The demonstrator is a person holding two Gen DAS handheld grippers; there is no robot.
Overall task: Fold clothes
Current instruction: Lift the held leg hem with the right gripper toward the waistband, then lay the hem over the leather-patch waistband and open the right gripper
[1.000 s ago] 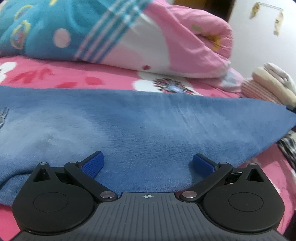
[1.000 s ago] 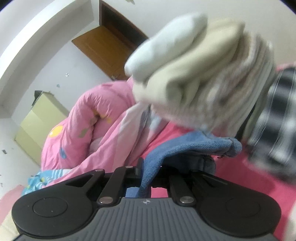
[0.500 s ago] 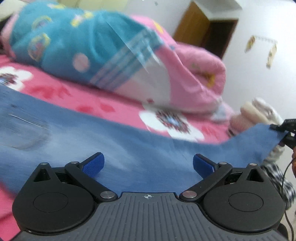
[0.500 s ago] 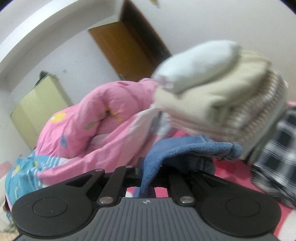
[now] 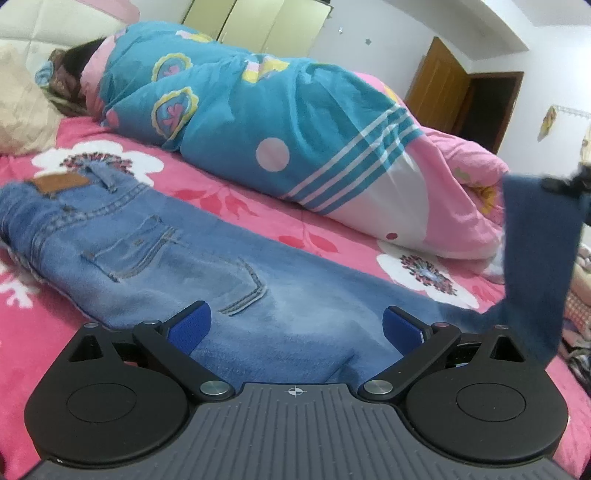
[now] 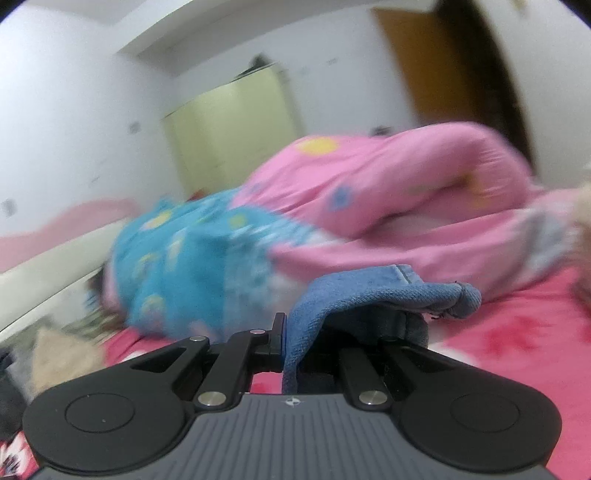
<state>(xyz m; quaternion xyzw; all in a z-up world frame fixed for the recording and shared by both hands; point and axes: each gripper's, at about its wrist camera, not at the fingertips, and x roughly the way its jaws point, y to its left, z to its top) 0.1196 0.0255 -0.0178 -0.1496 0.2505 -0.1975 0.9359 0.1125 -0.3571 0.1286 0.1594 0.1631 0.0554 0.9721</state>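
Blue jeans (image 5: 155,254) lie flat on the pink flowered bed (image 5: 229,199), with the waist and brown leather patch at the left. The leg runs to the right, where its end (image 5: 535,258) is lifted off the bed. My left gripper (image 5: 295,326) is open, and its blue pads (image 5: 188,325) hang over the thigh part of the denim, holding nothing. My right gripper (image 6: 291,332) is shut on the jeans hem (image 6: 373,295), which drapes over its fingers. In the left wrist view the right gripper (image 5: 565,182) shows as a dark shape at the top of the raised leg.
A rolled teal and pink duvet (image 5: 280,122) lies along the far side of the bed. There is a beige pillow (image 5: 18,114) at the far left. Folded clothes (image 5: 581,284) peek in at the right edge. A yellow-green wardrobe (image 5: 258,22) and a brown door (image 5: 443,85) stand behind.
The right gripper has swung left and raised the hem, so the leg end now stands up off the bed. The left gripper has drawn back, and the waist has come into view.
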